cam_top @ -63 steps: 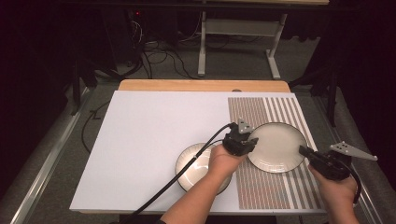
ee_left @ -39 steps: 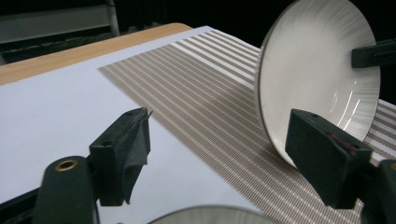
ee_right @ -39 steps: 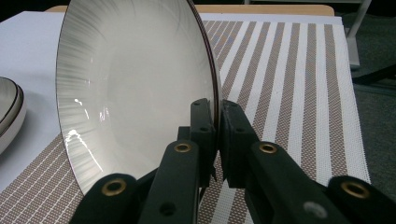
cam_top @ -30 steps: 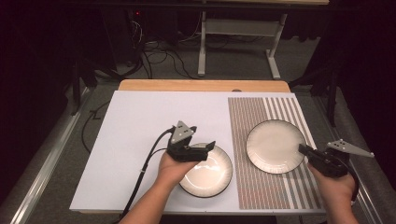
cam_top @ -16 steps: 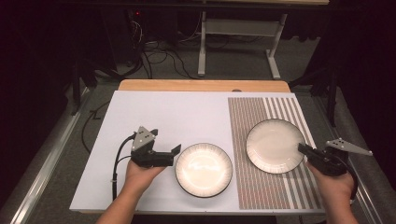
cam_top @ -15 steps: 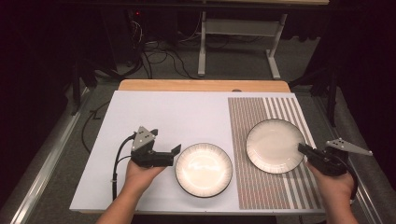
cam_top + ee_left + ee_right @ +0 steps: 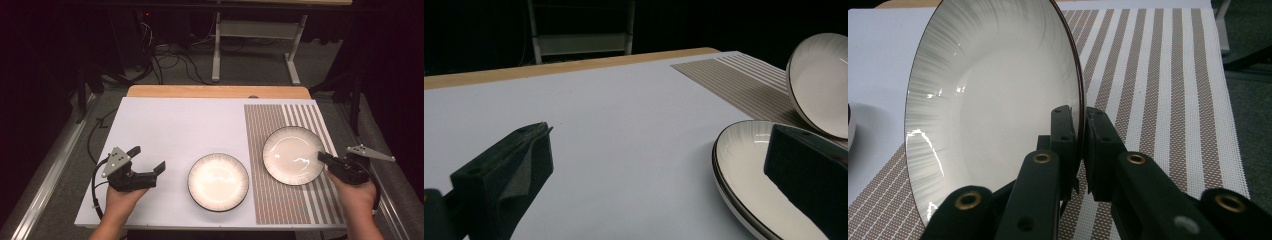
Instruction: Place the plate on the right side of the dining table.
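The left gripper (image 7: 147, 162) is seen at the table's (image 7: 165, 125) left, well apart from the near plate (image 7: 218, 181); half a second earlier it was closer to that plate, and a second earlier over it. Its jaws have just been opening and now stand released, nothing between them. The near plate lies flat on the white surface, unmoved. On the striped mat (image 7: 300, 200), the far plate (image 7: 293, 155) is clenched at its rim by the right gripper (image 7: 322, 157), as before.
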A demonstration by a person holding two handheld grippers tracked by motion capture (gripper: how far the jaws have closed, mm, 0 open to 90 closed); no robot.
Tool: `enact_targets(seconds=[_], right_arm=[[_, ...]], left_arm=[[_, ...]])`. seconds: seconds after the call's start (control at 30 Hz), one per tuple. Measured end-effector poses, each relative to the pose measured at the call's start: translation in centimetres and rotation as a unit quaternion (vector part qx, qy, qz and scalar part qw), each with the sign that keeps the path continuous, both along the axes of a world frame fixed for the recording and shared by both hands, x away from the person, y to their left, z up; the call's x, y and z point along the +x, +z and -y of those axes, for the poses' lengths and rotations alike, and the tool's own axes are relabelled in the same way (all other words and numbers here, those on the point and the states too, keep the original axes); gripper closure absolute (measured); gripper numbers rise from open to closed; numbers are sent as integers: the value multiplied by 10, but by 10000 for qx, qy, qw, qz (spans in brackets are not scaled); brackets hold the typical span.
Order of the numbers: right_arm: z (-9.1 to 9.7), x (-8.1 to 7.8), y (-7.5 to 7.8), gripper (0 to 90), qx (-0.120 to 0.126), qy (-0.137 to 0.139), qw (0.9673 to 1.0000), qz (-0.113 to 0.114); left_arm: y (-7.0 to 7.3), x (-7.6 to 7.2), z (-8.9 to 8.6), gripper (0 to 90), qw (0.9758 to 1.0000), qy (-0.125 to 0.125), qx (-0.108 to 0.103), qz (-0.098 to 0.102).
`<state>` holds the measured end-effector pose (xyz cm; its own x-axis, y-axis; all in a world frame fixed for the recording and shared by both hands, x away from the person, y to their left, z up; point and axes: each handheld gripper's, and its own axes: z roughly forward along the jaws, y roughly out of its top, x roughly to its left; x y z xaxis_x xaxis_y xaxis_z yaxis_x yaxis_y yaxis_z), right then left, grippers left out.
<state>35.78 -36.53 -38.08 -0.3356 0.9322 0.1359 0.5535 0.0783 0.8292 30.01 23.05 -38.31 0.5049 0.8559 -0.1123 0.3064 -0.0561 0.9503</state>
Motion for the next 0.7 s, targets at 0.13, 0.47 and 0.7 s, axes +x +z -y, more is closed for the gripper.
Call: enact_targets(seconds=[0.13,0.47,0.7], right_arm=[[1,4,-2,855,8,-45,10000,-79],[3,13,-6,848,110,-177,9993,-317],[3,18,-8,843,134,-276,9985,-447]], left_arm=[[-3,1,4,2,9999,-56,80,-59],[-1,0,6,1,9999,-55,87,-74],[-5,-2,-1,1,9999,-118,-8,-100]])
